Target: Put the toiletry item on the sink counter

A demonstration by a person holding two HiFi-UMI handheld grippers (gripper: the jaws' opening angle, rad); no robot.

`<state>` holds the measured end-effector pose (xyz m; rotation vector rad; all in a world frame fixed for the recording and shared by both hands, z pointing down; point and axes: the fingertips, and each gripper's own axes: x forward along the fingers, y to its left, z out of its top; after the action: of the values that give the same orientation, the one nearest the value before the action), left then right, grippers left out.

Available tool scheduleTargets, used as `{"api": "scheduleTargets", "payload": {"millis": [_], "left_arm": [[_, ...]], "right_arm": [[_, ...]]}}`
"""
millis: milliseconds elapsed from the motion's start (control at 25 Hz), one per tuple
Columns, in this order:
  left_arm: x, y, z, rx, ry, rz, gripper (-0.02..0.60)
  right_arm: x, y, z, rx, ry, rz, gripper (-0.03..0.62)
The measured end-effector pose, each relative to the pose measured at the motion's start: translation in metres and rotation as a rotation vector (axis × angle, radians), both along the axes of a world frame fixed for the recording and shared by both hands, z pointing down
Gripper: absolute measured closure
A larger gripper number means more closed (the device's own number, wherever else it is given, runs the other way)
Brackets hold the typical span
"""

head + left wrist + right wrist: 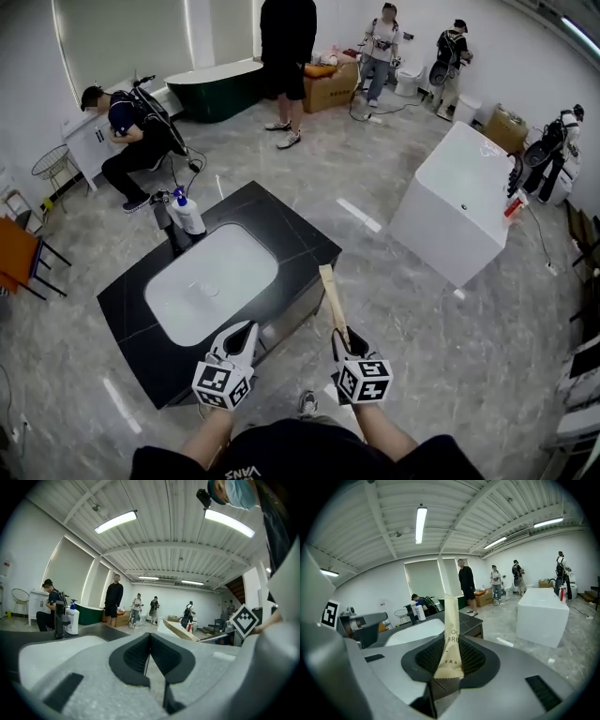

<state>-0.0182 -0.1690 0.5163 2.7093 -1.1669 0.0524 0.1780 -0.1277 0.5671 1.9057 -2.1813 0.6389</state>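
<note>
— Right gripper [339, 339]?
— Jaws clamped on the tan toiletry packet [451, 634]; it is held in the air just beside the bench's [300, 234] near right edge.
— Left gripper [247, 330]?
— Jaws pressed together, nothing between them.

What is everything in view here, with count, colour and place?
counter: one, black, centre, white basin set in it.
bottle: one, white with blue pump, counter's far left corner.
packet: one, beige, between the right jaws.
white tub: one, right of counter.
green tub: one, far wall.
box: one, brown, right of green tub.
people: five, around the room's edges.
left hand-held gripper: one, shut, empty.
right hand-held gripper: one, shut on packet.
</note>
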Motion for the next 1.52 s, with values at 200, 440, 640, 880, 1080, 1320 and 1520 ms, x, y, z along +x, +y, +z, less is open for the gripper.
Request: {"api": "scheduleTargets", "payload": {"millis": [200,440,640,880,1080,1320,1520], "left_arm": [[0.02,-0.017,-0.005,0.006,0.013,-0.084,0.578],[0.027,-0.033,-0.007,0.013,0.012,-0.14,0.578],[0.023,-0.05,-0.003,0.004,0.02,-0.172,0.578],[0.017,-0.092,0.003,-0.005,0.023,-0.165,0.578],[0.015,-0.13,-0.001,-0.001,0.032,-0.145,0.578],[0.001,-0.169,0.001,-0.008,0.035,-0.138,0.578],[-0.022,-0.193,0.013,-0.031,0.032,-0.166,0.578]], "right_arm": [[0.026,-0.033,-0.003,0.002,0.012,-0.077,0.5],[0.041,-0.078,-0.003,0.018,0.073,-0.143,0.5],[0.04,-0.111,0.007,0.005,0.113,-0.166,0.5],[0.026,-0.154,0.021,-0.012,0.147,-0.183,0.499],[0.016,-0.194,0.031,-0.037,0.178,-0.186,0.499],[-0.003,-0.25,0.054,-0.077,0.252,-0.21,0.497],[-0.026,-0.292,0.078,-0.114,0.305,-0.248,0.496]]}}
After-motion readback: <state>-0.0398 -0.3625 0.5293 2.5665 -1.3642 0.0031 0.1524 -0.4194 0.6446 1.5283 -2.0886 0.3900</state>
